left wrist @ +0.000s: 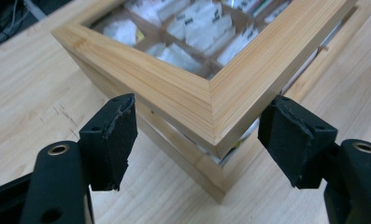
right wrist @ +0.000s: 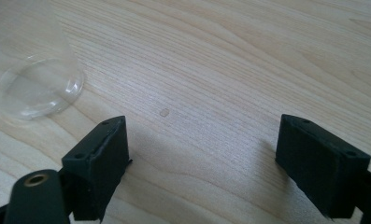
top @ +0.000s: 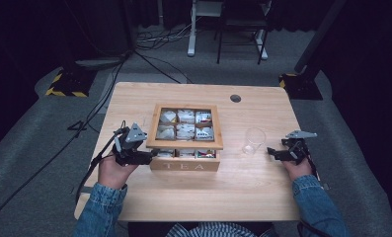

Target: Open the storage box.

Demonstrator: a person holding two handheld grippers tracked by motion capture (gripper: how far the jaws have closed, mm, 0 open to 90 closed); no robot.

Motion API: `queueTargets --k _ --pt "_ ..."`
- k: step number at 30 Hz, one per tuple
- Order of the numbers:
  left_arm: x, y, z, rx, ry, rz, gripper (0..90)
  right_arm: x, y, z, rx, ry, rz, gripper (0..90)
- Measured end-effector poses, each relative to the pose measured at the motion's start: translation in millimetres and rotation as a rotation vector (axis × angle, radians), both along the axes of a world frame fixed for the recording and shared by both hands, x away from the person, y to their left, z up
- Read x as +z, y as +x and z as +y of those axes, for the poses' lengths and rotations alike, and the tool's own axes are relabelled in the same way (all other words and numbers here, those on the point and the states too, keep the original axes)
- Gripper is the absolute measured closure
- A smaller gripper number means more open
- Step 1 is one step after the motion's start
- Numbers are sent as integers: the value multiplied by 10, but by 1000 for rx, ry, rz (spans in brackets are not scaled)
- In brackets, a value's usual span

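While the pale, straight-grained wooden table (top: 262,182) is carrying a square wooden tea box (top: 185,165) stamped "TEA", its framed lid (left wrist: 206,93) is sitting slightly raised over compartments of white sachets. The left gripper (left wrist: 197,135) is spreading its 2 chipped black jaws wide around the lid's mitred near corner, gripping nothing. The right gripper (right wrist: 202,163) is hovering wide open and empty over bare wood, near a clear round glass (right wrist: 38,84) standing just right of the box.
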State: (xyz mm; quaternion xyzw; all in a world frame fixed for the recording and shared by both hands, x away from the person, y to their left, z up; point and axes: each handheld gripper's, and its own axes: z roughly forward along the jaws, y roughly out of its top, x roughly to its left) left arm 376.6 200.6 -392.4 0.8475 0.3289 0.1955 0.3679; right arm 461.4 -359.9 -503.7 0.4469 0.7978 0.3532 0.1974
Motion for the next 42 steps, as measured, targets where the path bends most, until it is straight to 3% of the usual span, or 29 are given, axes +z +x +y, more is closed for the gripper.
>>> queueTargets --k 13,24,30,38,42 --pt "190 135 -49 19 -38 -65 300 1 -8 5 -9 0 2 175" --pt "419 316 -48 75 -105 -117 365 1 -15 11 -20 -1 2 175" --pt "430 435 -63 106 -116 -141 399 1 -17 13 -25 -1 1 175" --pt "406 579 -52 137 -160 -139 434 1 -17 13 -29 -2 1 175" --pt "403 634 -63 151 -159 -146 441 0 -17 13 -33 -2 0 175"
